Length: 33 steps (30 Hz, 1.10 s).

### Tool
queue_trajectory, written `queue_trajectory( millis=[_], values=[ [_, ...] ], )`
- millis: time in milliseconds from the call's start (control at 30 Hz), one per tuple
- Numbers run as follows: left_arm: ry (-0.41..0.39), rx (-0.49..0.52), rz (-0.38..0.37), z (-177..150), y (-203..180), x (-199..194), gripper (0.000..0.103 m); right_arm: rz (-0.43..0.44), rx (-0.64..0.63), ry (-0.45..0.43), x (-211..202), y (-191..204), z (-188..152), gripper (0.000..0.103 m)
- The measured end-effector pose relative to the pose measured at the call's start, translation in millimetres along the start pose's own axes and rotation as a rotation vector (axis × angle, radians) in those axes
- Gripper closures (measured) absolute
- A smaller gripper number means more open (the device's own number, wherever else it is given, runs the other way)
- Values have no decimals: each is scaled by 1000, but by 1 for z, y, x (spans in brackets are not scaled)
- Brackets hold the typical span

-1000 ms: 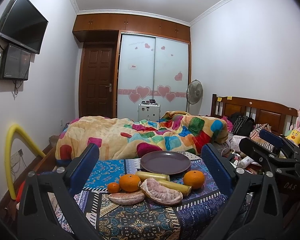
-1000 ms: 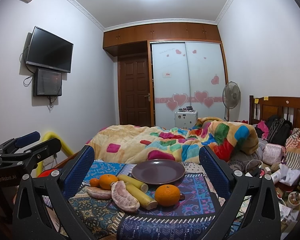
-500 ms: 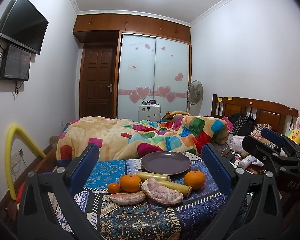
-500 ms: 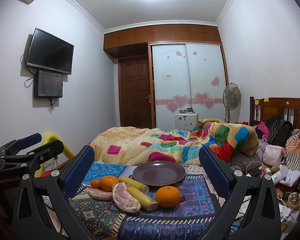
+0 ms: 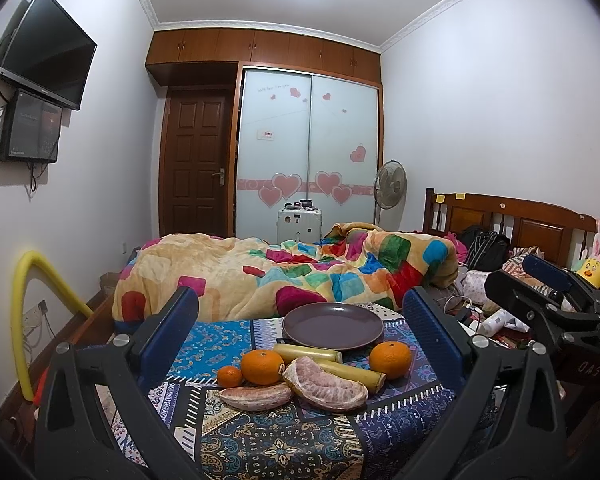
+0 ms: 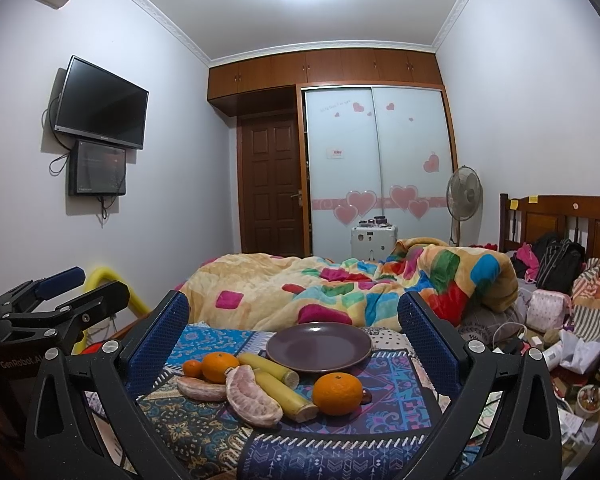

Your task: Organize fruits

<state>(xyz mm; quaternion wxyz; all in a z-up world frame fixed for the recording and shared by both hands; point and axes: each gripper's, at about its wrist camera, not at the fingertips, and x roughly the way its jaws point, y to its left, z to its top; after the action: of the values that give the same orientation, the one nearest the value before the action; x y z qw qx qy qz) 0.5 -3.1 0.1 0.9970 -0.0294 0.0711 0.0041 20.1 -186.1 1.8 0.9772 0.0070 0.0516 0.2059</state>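
An empty purple plate (image 5: 333,326) (image 6: 319,347) sits at the far side of a patterned cloth (image 5: 260,440) (image 6: 228,428). In front of it lie two oranges (image 5: 262,366) (image 5: 390,359), a small tangerine (image 5: 229,376), two peeled pomelo segments (image 5: 325,383) (image 5: 256,397) and two yellow sugarcane pieces (image 5: 307,353) (image 5: 356,373). In the right wrist view the nearest orange (image 6: 337,394) lies right of the pomelo segment (image 6: 252,396). My left gripper (image 5: 300,320) and right gripper (image 6: 294,320) are open, empty, and held back from the fruit. Each gripper shows at the edge of the other's view.
A bed with a colourful quilt (image 5: 284,272) lies behind the cloth. A wooden headboard (image 5: 512,224), bags and clutter (image 6: 556,320) are on the right. A yellow foam tube (image 5: 32,292) stands at the left wall. A fan (image 5: 390,184) stands by the wardrobe.
Both grippers have drifted very slightly; the right gripper has edged a little in the left wrist view. The fruit and plate have not moved.
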Motion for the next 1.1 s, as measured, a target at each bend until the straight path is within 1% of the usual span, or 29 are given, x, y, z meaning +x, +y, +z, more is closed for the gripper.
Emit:
queue_trajectory(
  millis=[500,767,833,900,1100],
  values=[
    [3,1,0,-5,0,2,0,-2,-5,6,-1,2,1,0],
    [30,2,5,-15,5,12,0,-11,-1,43,9,-3,-7,0],
    [54,5,7,-17,7,19,0,-17,-7,62,14,-5,-11,0],
    [95,5,16,-21,12,29,0,-27,-17,95,21,-8,-16,0],
    [229,-18,22,-44,32,62,0,-60,-39,225,48,-24,-43,0]
  ],
)
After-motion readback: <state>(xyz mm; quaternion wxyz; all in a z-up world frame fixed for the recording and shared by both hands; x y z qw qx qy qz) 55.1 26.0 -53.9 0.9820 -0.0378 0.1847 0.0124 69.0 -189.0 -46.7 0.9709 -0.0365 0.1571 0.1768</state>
